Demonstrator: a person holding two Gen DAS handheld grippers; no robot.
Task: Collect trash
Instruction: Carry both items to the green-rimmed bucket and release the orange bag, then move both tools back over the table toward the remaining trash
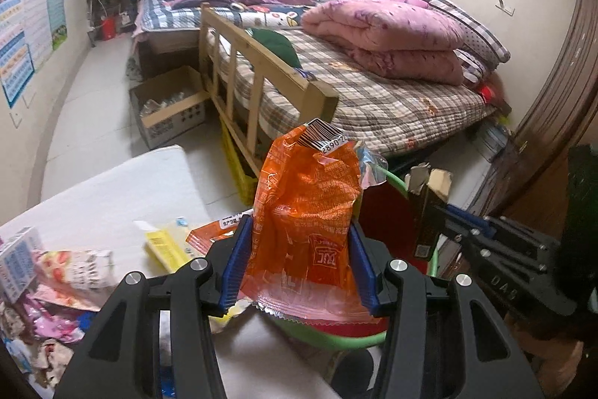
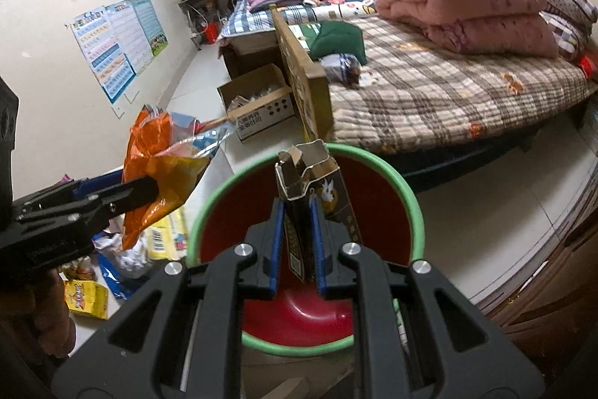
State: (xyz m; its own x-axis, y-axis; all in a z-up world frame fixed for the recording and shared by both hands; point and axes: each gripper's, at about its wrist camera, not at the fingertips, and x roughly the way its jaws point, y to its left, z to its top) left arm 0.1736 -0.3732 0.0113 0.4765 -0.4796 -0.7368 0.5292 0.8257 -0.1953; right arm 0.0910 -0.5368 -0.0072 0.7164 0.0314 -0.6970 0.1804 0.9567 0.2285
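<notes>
My left gripper (image 1: 299,245) is shut on a crumpled orange snack wrapper (image 1: 306,204), which stands up between the blue pads. It hangs over the near rim of a red bin with a green rim (image 1: 336,339). My right gripper (image 2: 297,234) is shut on a dark, torn-open small carton (image 2: 317,186), held directly above the red bin (image 2: 415,208). In the right wrist view the left gripper (image 2: 149,190) and its orange wrapper (image 2: 160,171) sit left of the bin. The right gripper (image 1: 446,221) with the carton (image 1: 426,212) shows at the right of the left wrist view.
A white table (image 1: 112,197) at the left carries several loose wrappers, among them a yellow pack (image 1: 164,243). More litter (image 2: 86,298) lies left of the bin. Beyond stand a bed with a wooden rail (image 1: 261,73), a cardboard box (image 1: 168,107) and a wooden door (image 1: 553,81).
</notes>
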